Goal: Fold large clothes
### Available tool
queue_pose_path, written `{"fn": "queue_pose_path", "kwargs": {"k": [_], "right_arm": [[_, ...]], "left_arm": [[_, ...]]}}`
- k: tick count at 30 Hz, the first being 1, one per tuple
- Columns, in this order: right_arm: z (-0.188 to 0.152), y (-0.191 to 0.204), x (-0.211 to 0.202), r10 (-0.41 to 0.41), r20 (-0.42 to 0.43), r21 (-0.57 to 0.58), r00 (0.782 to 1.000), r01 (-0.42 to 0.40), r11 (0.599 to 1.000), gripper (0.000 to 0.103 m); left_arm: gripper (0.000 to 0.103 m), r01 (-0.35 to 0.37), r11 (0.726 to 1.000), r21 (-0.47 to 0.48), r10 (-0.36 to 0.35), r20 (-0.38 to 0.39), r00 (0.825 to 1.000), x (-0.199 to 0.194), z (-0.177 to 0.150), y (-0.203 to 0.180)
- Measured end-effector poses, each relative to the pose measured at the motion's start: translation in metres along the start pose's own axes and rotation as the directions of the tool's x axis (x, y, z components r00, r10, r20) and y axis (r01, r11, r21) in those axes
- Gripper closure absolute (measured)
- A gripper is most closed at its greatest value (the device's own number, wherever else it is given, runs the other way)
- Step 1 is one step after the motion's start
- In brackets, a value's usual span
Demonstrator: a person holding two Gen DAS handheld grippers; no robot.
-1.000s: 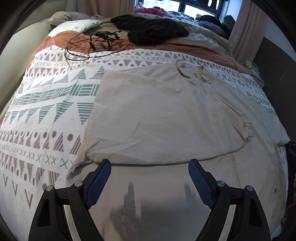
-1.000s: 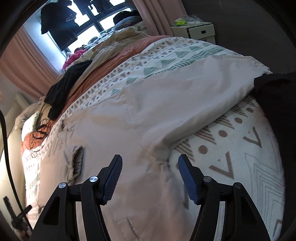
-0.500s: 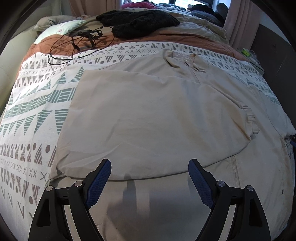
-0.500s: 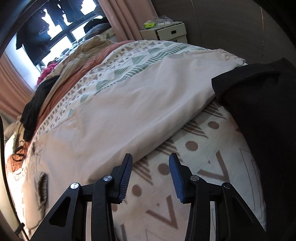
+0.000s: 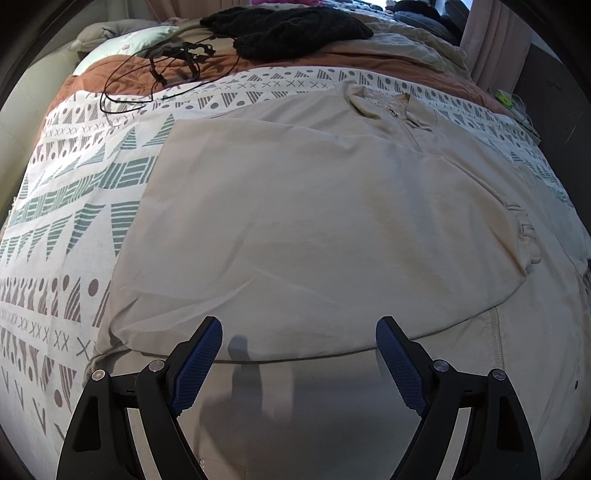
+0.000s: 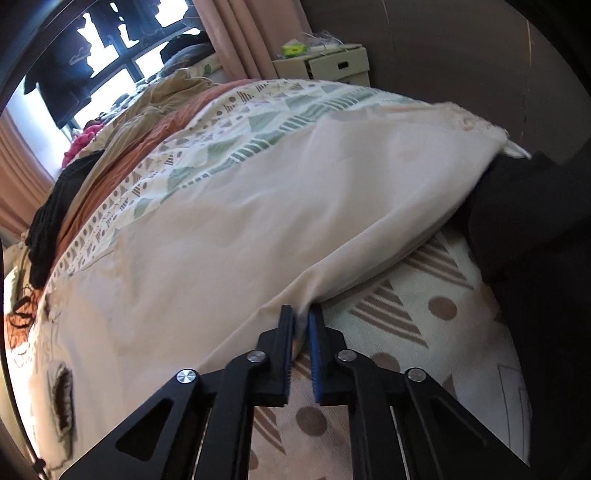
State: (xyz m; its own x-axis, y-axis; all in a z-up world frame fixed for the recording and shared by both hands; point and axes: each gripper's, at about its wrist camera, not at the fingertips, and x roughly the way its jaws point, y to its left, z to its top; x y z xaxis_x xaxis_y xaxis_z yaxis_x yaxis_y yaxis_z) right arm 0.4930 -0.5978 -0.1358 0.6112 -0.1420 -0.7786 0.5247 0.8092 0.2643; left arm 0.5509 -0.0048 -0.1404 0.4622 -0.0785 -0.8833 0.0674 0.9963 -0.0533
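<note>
- A large beige shirt lies spread on the bed, collar at the far end, hem near us.
- One sleeve is already folded in across the chest, its cuff resting toward the right side, so I'd judge the first fold done.
- The right gripper has its jaws nearly closed on the shirt's edge, a pinch of cloth between the blue pads.
- The left gripper hovers above the near hem with jaws wide apart, holding nothing.
- Still to come, I'd guess: bringing this pinched side over, then folding the length in half.
- A black garment and cables sit at the far end.
</note>
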Motion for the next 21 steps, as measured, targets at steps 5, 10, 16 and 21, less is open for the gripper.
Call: {"fn": "queue_pose_path", "kwargs": {"k": [5,10,16,21], "right_arm": [[0.009,0.024,-0.026,0.003,0.074,-0.088,0.997,0.003,0.996,0.098],[0.014,0.046,-0.055,0.046,0.120,-0.148,0.992,-0.028,0.989,0.099],[0.014,0.077,-0.085,0.104,0.135,-0.206,0.985,-0.074,0.976,0.099],[0.007,0.111,-0.102,0.161,0.126,-0.276,0.979,-0.122,0.953,0.099]], "left_arm": [[0.017,0.002,1.000,0.001,-0.002,0.003,1.000,-0.002,-0.002,0.000],[0.017,0.009,1.000,0.001,-0.009,0.020,1.000,-0.012,-0.004,0.001],[0.017,0.017,1.000,-0.009,-0.017,0.038,0.999,-0.025,-0.007,0.009],[0.017,0.023,0.999,-0.028,-0.022,0.049,0.999,-0.036,-0.012,0.019]]}}
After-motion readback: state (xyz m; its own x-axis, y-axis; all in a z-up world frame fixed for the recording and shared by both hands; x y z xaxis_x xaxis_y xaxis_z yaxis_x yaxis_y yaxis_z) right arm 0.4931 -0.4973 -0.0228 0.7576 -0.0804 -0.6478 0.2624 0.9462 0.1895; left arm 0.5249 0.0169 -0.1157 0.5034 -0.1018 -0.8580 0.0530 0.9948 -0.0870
